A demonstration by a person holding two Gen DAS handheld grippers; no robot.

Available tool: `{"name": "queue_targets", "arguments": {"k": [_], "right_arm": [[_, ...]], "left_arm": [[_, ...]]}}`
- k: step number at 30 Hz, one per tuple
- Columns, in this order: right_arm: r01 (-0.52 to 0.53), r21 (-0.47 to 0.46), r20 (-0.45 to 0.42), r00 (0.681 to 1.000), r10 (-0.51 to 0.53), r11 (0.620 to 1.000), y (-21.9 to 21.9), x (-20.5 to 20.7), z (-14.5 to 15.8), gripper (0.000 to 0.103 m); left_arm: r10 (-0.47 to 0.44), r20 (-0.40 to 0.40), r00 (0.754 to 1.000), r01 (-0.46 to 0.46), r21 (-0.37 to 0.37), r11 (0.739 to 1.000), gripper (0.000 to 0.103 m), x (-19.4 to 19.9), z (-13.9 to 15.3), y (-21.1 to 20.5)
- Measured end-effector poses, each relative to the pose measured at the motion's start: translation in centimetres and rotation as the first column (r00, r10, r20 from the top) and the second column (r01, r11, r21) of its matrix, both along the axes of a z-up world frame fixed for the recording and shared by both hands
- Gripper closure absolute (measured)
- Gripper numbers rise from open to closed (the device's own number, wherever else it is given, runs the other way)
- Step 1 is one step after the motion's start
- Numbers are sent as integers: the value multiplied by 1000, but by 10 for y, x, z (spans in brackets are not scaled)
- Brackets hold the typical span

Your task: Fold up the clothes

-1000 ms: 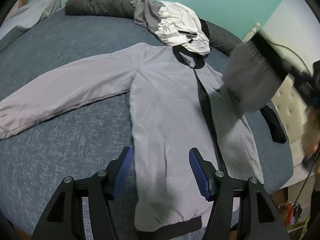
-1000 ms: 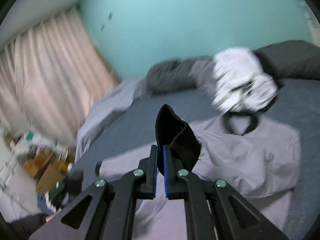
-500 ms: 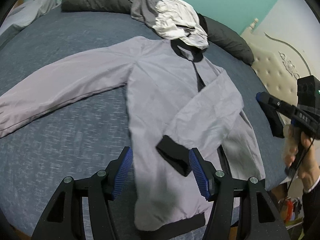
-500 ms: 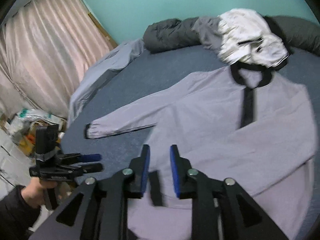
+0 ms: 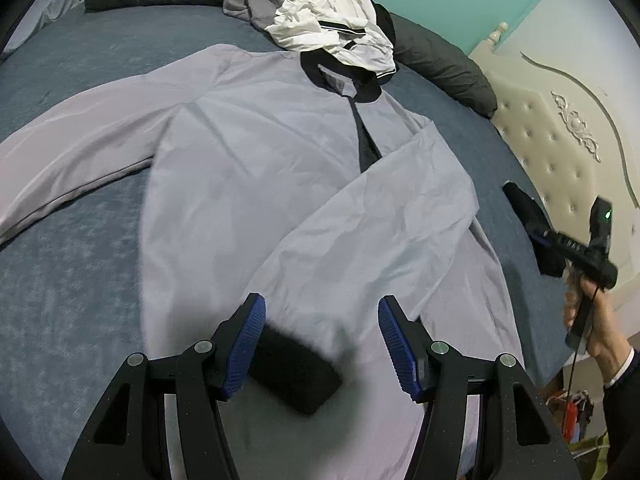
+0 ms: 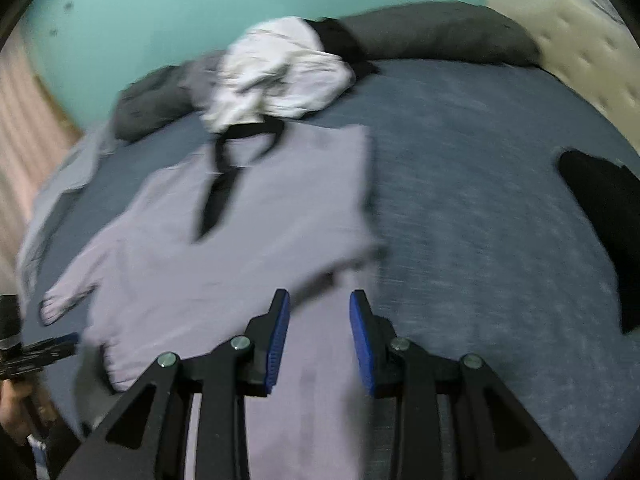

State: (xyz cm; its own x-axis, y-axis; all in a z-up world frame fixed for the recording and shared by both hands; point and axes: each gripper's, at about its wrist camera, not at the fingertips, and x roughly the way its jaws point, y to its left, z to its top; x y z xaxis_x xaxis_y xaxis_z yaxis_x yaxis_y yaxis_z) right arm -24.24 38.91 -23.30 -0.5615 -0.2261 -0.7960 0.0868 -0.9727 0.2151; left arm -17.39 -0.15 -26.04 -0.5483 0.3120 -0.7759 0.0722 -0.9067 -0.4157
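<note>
A light grey jacket with black collar, zip strip and cuffs lies face up on the blue bed. One sleeve is folded diagonally across its front, and its black cuff rests low between the jaws of my left gripper, which stands open with the pads off it. The other sleeve stretches out to the left. My right gripper is open and holds nothing, hovering over the jacket's side edge. It also shows at the right of the left wrist view as the right gripper, in a hand.
A heap of white and grey clothes and dark pillows lies beyond the collar. A black garment sits near the bed's right edge by the cream padded headboard. The left gripper appears at the far left of the blurred right wrist view.
The right gripper carried the sleeve across the jacket, opened, let the black cuff go and pulled back to the right. My left gripper moved in lower over the dropped cuff.
</note>
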Motion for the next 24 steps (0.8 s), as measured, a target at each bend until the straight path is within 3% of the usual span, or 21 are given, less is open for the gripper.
{"name": "queue_targets", "arguments": {"k": [10, 14, 19, 24], "right_arm": [[27, 72, 81, 996, -33, 997, 10, -46, -61, 72], [11, 63, 79, 997, -16, 998, 5, -66, -73, 72], [-47, 127, 120, 992, 32, 991, -5, -87, -94, 72], [-26, 151, 96, 995, 11, 988, -3, -102, -98, 72]], "left_arm": [[-6, -15, 1000, 6, -29, 1000, 40, -40, -34, 21], [-25, -14, 1000, 25, -55, 998, 38, -45, -49, 26], [-43, -12, 999, 42, -53, 998, 35, -46, -66, 27], [-48, -23, 999, 46, -54, 997, 34, -46, -68, 28]]}}
